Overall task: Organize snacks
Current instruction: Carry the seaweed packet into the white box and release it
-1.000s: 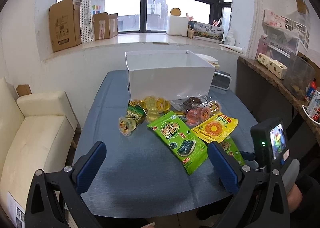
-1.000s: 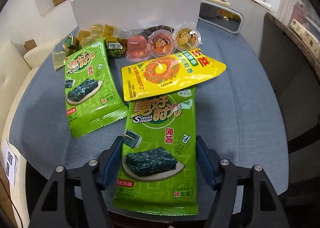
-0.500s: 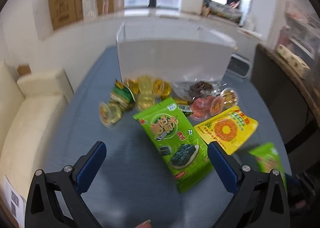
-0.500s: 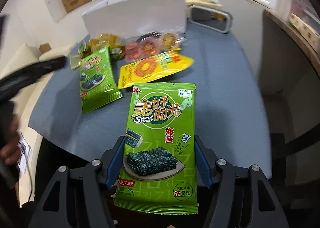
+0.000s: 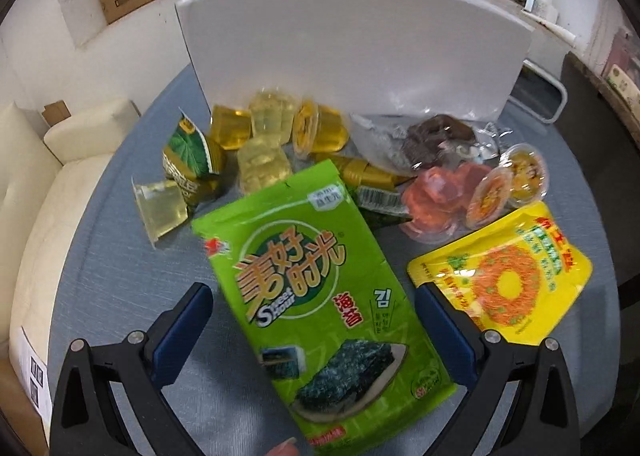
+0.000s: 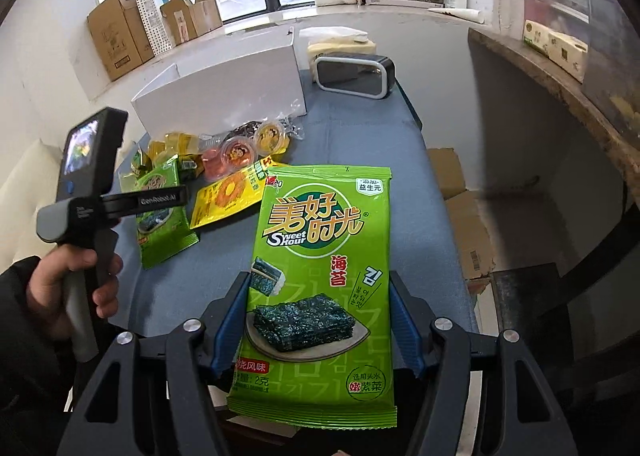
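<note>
Now raised clear of the desk (image 6: 360,128) in the right gripper (image 6: 318,320), fingers pinching one seaweed packet (image 6: 320,276), while left gripper (image 5: 316,320), fingers spread, drops around second seaweed packet (image 5: 320,296), both probably bound for white box (image 6: 224,96).

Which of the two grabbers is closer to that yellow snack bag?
Left. The left gripper hovers open over the table, its right finger beside the yellow bag. The right gripper is farther back, lifted, clamping a seaweed pack.
</note>
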A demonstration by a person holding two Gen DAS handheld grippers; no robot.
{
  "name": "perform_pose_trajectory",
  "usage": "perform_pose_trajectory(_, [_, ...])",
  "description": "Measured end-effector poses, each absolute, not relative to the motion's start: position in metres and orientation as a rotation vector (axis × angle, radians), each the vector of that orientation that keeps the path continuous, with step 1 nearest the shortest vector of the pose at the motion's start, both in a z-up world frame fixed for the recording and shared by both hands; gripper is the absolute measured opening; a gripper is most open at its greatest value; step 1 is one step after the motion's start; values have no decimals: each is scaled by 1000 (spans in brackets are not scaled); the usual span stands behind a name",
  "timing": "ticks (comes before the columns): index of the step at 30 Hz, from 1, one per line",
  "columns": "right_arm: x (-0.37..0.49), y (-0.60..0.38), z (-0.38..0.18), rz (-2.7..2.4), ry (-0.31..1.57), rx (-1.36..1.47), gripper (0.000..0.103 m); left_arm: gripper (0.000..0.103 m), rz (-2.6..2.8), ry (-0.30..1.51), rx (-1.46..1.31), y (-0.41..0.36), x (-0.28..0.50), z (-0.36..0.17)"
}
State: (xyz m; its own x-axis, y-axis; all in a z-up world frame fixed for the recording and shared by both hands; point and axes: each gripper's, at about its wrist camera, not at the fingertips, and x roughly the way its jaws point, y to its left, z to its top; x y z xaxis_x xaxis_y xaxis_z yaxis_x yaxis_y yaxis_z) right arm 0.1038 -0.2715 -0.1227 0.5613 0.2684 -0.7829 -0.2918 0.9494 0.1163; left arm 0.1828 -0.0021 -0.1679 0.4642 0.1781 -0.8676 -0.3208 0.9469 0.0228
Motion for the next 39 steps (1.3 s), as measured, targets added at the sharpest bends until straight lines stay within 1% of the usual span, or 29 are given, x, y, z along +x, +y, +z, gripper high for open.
perform_pose_trajectory(3, [103, -269, -123, 328, 910, -28, 69, 101, 305, 1044, -167, 3, 185, -175])
perform_pose_trajectory(4, [104, -268, -122, 329, 908, -27, 69, 98, 301, 1045, -174, 5, 184, -176])
perform_pose_trajectory(5, [105, -267, -123, 330, 907, -27, 69, 97, 298, 1043, -177, 6, 183, -176])
perform_pose_trajectory(7, [106, -265, -122, 330, 905, -29, 69, 89, 287, 1032, -174, 9, 181, -174])
perform_pose_trajectory(9, [108, -263, -122, 330, 901, -35, 69, 87, 249, 1007, -176, 9, 175, -166])
perform_pose_trajectory(14, [115, -255, -117, 333, 883, -35, 70, 85, 166, 869, -94, 6, 149, -133])
perform_pose_trajectory(18, [124, -244, -109, 353, 858, -46, 70, 85, 94, 769, -83, 9, 130, -100])
perform_pose_trajectory(24, [167, -217, -91, 383, 818, -61, 70, 85, 53, 658, -47, 21, 117, -53])
perform_pose_trajectory(29, [216, -183, -66, 409, 755, -75, 70, 85, 51, 607, -27, 47, 138, -21])
perform_pose_trajectory(33, [261, -149, -51, 412, 720, -83, 70, 85, 104, 562, 10, 66, 168, -7])
perform_pose_trajectory(39, [332, -93, -32, 423, 682, -117, 70, 85, 101, 556, -2, 99, 241, 3])
